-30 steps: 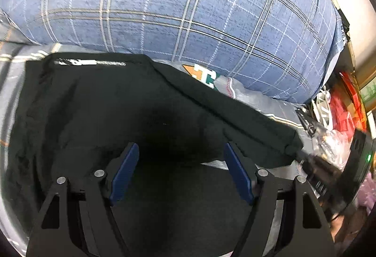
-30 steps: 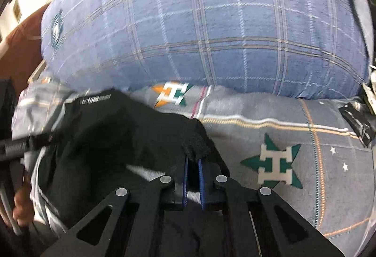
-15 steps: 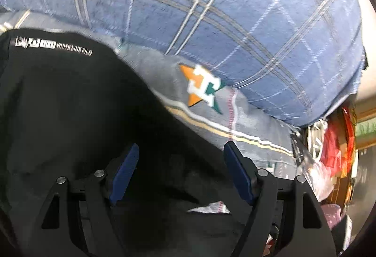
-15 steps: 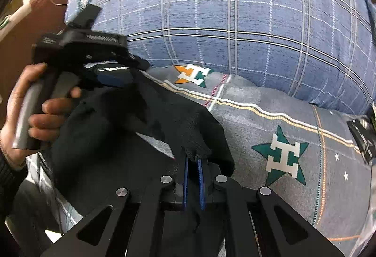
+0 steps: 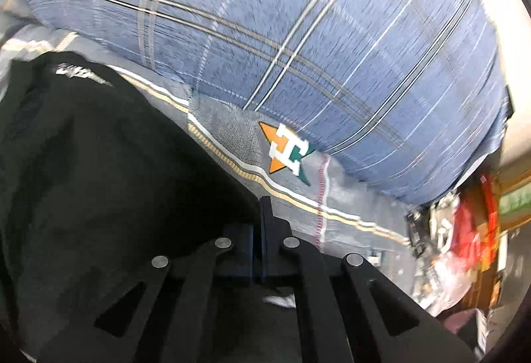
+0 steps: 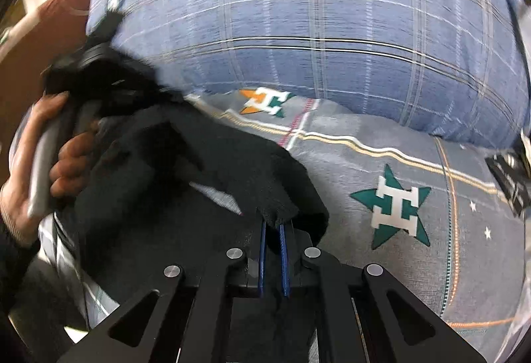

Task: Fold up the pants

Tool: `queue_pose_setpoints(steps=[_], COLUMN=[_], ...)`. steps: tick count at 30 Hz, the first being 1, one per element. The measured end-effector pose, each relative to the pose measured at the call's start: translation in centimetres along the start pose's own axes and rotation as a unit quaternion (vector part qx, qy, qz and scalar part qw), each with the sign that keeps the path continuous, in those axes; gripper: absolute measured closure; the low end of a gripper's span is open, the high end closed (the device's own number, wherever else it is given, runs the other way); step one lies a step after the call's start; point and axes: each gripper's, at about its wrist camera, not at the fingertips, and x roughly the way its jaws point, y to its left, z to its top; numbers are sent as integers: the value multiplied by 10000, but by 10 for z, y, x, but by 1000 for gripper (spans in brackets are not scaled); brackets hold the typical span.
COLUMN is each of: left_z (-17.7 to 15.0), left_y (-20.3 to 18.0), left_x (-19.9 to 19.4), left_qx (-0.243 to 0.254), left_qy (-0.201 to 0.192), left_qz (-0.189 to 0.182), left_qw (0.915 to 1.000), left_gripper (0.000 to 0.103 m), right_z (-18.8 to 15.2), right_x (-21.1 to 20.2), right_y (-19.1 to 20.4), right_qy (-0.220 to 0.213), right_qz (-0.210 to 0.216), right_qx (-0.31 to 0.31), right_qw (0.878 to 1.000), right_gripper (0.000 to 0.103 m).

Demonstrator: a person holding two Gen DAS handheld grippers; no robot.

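Both tongs, left tongs and right tongs, clench the black pants, whose edge stretches leftward between them above the bed.

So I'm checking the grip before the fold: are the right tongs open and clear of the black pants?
No, the right tongs are shut on a bunched edge of the black pants.
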Motion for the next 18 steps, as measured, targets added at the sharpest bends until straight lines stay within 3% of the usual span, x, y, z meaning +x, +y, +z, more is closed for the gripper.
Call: queue_pose_setpoints(steps=[2,9,15,16,18], left_z=[-12,-74,-122,-127,-133], left_y=[3,11,37,42,50], left_x=[-15,-51,-40,-37,-31], left_qx=[-106,-51,-183,-220,-235], left_qy=[-148,-509,-175,-103,19], left_qz=[-120,29,382,417,479], left_qw=[9998,9987,9989,9988,9986], left_gripper=[102,102,102,102,102], right_z=[1,-19,-62,-66,-72], right_x=[-4,-30,-18,-17,-17], right_y=[-7,-7,11,13,9], right_qy=[-100,-190,523,602,695], right_qz=[32,377,129,134,38], right_qx=[64,-302,-270,-231,-9], right_qw=[9999,9987,9982,9978,9976], right_gripper=[97,93,89,84,61])
